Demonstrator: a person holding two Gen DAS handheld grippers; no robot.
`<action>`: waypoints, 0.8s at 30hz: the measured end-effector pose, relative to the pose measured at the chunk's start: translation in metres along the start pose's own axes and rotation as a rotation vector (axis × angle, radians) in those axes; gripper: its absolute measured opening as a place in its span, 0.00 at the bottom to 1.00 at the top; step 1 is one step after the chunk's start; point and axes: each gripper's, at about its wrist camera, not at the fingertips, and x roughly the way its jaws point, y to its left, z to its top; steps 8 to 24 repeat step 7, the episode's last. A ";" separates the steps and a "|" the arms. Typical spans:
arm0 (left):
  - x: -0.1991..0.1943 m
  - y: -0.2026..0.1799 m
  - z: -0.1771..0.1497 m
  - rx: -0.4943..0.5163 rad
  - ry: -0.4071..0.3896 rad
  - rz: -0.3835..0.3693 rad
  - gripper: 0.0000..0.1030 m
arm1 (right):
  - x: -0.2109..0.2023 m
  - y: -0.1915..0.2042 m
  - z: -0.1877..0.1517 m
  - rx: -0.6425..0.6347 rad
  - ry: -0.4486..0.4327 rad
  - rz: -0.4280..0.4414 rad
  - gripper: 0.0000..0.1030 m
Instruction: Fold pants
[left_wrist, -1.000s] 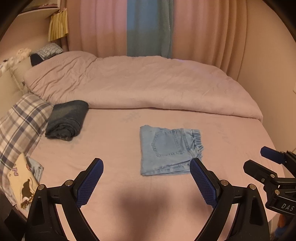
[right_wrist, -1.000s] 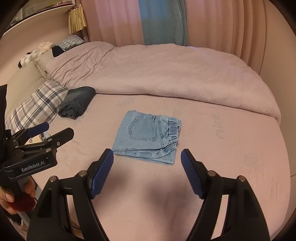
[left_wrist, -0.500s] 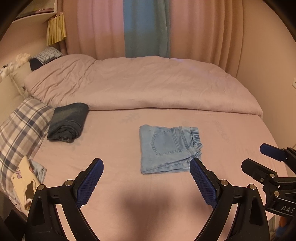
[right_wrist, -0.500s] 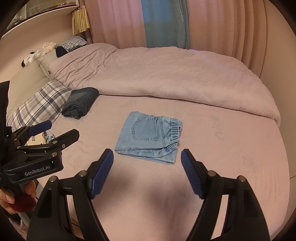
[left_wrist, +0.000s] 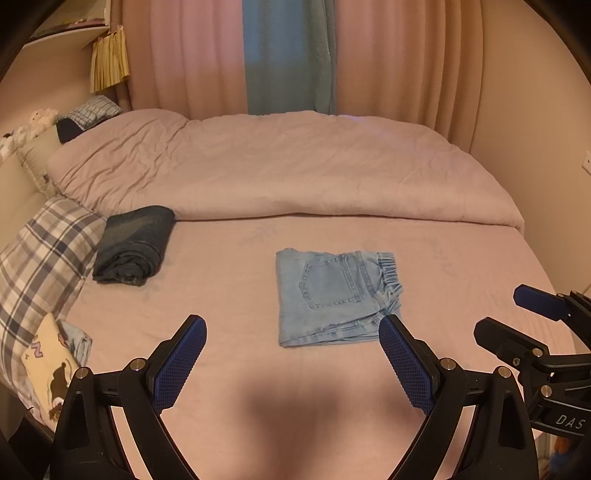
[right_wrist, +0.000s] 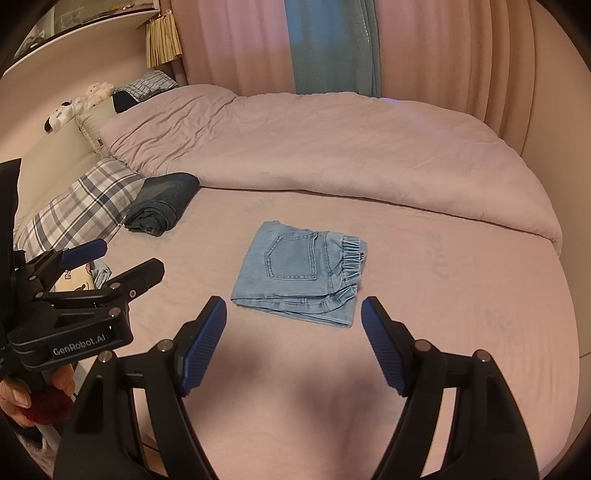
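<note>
Both grippers — left gripper (left_wrist: 291, 354), right gripper (right_wrist: 293, 338) — have backed off, jaws spread, from neatly folded light-blue pants (left_wrist: 334, 297).

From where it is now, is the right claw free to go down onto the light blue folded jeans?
Probably yes. The right claw is open and empty, the light blue folded jeans lie flat on the bed sheet just ahead of it, and nothing stands between them. The left claw is off to the side.

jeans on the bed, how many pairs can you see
2. The light blue jeans lie folded mid-bed ahead of both open grippers; the dark jeans sit rolled at the left beside the plaid pillow. More may be hidden.
</note>
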 end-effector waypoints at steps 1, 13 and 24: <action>0.000 0.000 0.000 0.001 0.001 0.001 0.91 | 0.000 0.000 0.000 -0.001 0.001 0.001 0.73; -0.001 -0.001 0.001 0.000 0.001 -0.007 0.91 | 0.000 0.001 0.000 -0.008 0.000 0.003 0.73; -0.001 -0.001 0.001 0.000 0.001 -0.007 0.91 | 0.000 0.001 0.000 -0.008 0.000 0.003 0.73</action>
